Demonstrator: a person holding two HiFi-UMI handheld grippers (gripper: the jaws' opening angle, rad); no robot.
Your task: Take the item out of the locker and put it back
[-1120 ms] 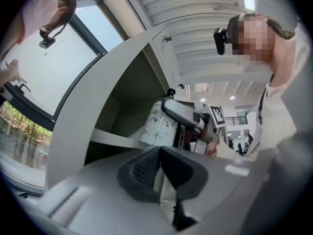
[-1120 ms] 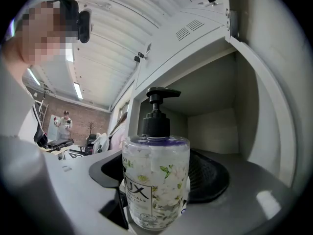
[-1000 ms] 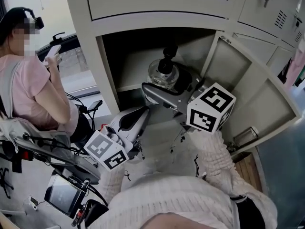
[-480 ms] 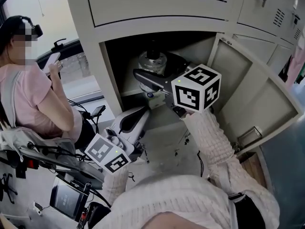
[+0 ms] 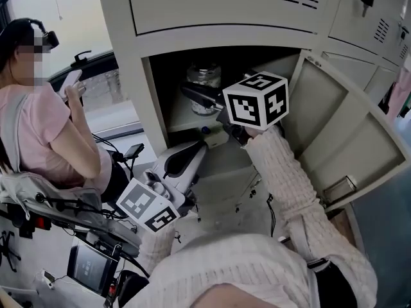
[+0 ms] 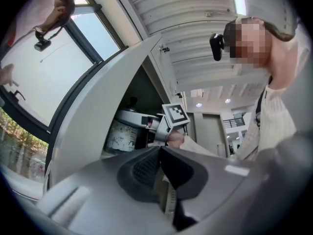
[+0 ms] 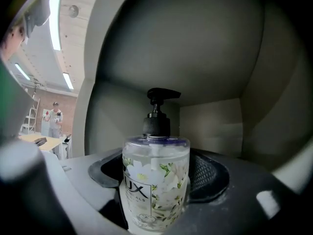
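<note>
- Daylight floods in from the window [image 6: 49, 77], washing it out
- The locker [image 5: 176, 104] interior lies in deep shadow
- Both gripper views bulge, with dark blurred corners

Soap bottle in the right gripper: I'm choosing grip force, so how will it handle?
The soap bottle looks nearly full, so probably heavy for its size. Its smooth round wall may slip against the pads. The tall pump head could make it tip if set down tilted.
</note>
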